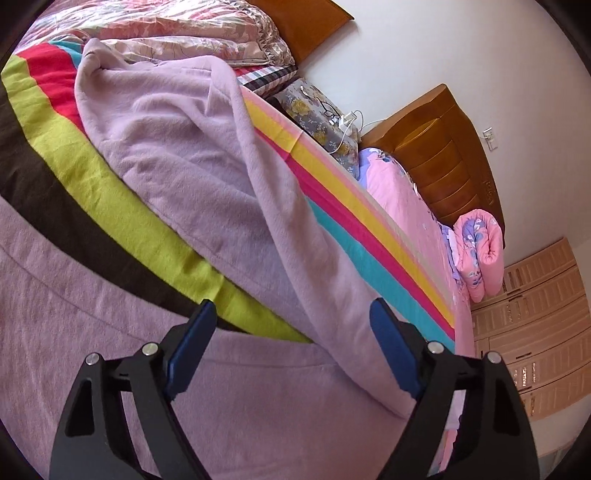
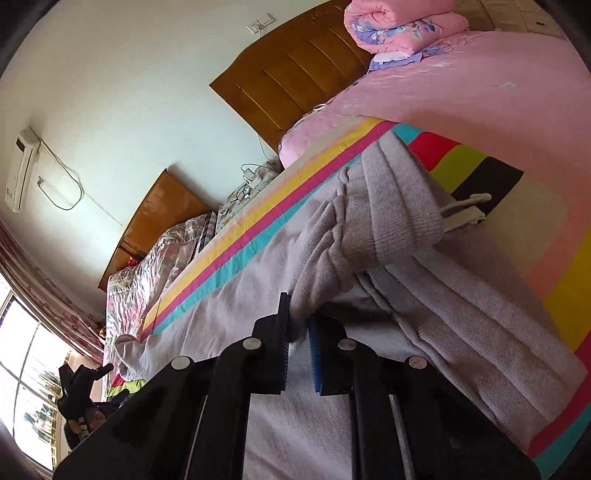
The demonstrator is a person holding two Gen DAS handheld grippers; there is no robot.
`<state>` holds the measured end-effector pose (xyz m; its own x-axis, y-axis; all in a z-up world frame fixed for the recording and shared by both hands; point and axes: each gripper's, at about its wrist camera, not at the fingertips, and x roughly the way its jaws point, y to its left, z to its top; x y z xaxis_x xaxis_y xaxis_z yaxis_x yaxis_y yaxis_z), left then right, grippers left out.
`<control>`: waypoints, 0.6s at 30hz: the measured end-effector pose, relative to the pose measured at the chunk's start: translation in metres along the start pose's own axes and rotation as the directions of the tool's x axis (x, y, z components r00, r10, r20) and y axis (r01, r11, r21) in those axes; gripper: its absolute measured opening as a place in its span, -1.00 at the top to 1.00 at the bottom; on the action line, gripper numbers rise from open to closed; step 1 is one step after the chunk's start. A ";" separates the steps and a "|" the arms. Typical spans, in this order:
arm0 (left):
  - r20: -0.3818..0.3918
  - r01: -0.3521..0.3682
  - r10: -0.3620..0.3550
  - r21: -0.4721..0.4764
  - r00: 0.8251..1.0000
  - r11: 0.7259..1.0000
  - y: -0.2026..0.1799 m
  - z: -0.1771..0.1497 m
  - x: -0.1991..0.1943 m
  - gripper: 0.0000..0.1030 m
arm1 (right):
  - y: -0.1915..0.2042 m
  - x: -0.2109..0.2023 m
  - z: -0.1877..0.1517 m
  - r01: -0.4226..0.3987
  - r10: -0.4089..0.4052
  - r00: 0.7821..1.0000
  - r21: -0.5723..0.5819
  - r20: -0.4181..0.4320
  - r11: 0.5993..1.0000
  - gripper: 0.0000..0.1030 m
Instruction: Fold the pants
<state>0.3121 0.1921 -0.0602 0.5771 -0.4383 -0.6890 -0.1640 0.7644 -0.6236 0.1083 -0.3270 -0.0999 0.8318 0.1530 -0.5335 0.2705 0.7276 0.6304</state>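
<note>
Pants (image 1: 207, 192), lilac fleece, spread over striped blanket (image 1: 332, 206). Right gripper (image 2: 297, 325) clamped on waistband fold at twelve o'clock. Left gripper (image 1: 291, 321) spread apart, empty, above fabric.

The right gripper (image 2: 298, 325) has its jaws closed on a fold of the lilac pants (image 2: 388, 236); fabric is pinched between the blue-padded fingers (image 2: 314, 354). Beyond the fingertips, the ribbed waistband (image 2: 399, 206) lies bunched, with a pale drawstring (image 2: 469, 210) to its right. The pants rest on a striped blanket (image 2: 258, 229) extending left of and beyond the fingers. A wooden headboard (image 2: 295, 81) stands far ahead. A rolled pink quilt (image 2: 399, 22) lies at the upper right.
</note>
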 end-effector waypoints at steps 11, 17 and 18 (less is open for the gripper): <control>-0.040 0.013 -0.013 -0.014 0.999 1.000 -0.023 0.068 0.048 0.90 | 0.002 0.010 0.030 -0.053 0.054 0.998 0.033 -0.036 0.998 0.80; 0.144 -0.005 -0.037 0.284 0.989 0.959 -0.094 0.037 -0.065 0.90 | 0.028 -0.022 0.090 -0.181 0.181 0.983 0.018 0.012 0.983 0.81; 0.163 -0.005 -0.053 0.339 0.985 0.941 -0.094 0.013 -0.089 0.90 | 0.029 -0.038 0.089 -0.196 0.196 0.980 -0.004 0.021 0.981 0.81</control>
<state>0.2866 0.1654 0.0652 0.7075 -0.3954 -0.5858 0.1138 0.8818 -0.4578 0.1275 -0.3709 -0.0112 0.8789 0.2783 -0.3874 0.1003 0.6861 0.7206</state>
